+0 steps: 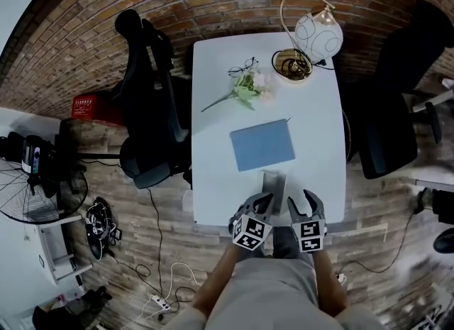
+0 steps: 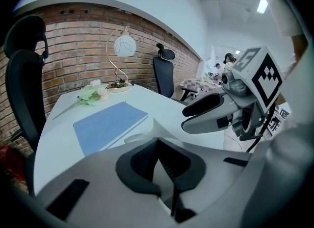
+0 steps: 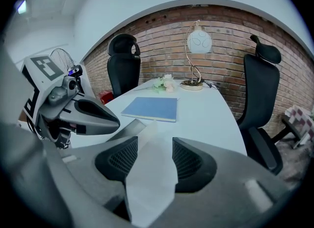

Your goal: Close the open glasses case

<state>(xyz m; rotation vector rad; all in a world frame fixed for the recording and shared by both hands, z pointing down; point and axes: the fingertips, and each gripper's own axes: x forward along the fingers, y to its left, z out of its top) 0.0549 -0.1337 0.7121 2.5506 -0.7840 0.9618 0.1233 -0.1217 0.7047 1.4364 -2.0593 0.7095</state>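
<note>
The grey glasses case [image 1: 273, 182] lies at the near edge of the white table [image 1: 213, 179], its pale flap raised toward me. My left gripper [image 1: 261, 201] is at the case's near left end. In the left gripper view the left gripper [image 2: 157, 141] has its jaws almost together on a thin pale sliver of the case [image 2: 147, 126]. My right gripper [image 1: 303, 202] is just to the right. In the right gripper view the case's folded flap [image 3: 149, 173] fills the gap of the right gripper [image 3: 151, 143], with both pads against it.
A blue notebook [image 1: 262, 145] lies just beyond the case. Farther back are spectacles [image 1: 242, 67], a flower sprig [image 1: 245, 91] and a globe lamp [image 1: 312, 37]. Black office chairs [image 1: 152, 108] [image 1: 397, 108] flank the table. A fan [image 1: 35, 187] stands at the left.
</note>
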